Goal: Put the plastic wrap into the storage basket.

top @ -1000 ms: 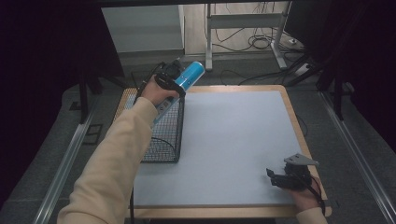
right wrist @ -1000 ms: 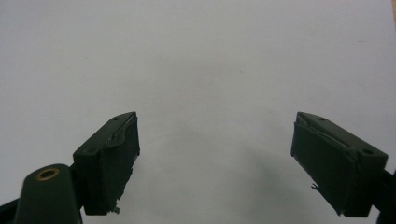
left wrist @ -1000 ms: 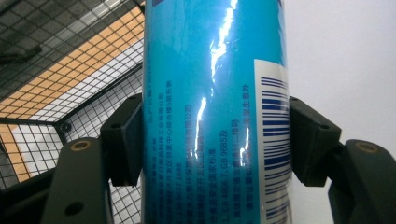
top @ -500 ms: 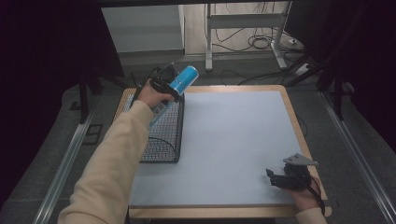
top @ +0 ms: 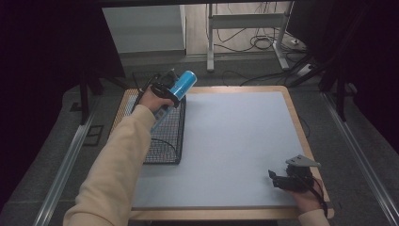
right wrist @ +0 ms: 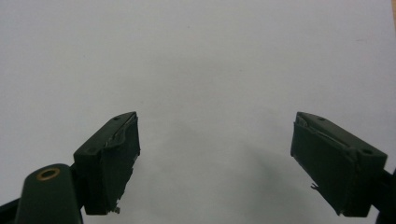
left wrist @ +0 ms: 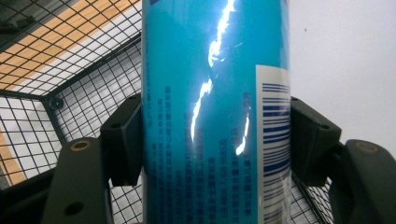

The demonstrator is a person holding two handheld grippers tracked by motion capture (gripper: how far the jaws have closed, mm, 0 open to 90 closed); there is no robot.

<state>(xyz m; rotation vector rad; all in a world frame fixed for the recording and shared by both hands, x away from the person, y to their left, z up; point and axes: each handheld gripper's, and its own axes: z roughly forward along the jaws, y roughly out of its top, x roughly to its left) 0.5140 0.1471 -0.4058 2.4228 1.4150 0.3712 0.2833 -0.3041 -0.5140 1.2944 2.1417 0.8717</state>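
White mat (top: 235, 141) is covering the table. Left gripper (top: 164, 92) is clamping a blue can (top: 182, 84) by its sides, tilted above the wire basket (top: 164, 136), likely lifting it out. It is sitting slightly lower and nearer than a second ago. Right gripper (top: 282, 179) is resting wide open, empty, at the near right.

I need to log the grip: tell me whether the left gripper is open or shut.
Shut on the blue can: the left gripper has a jaw pressed against each side of it, and holds it tilted above the wire basket.
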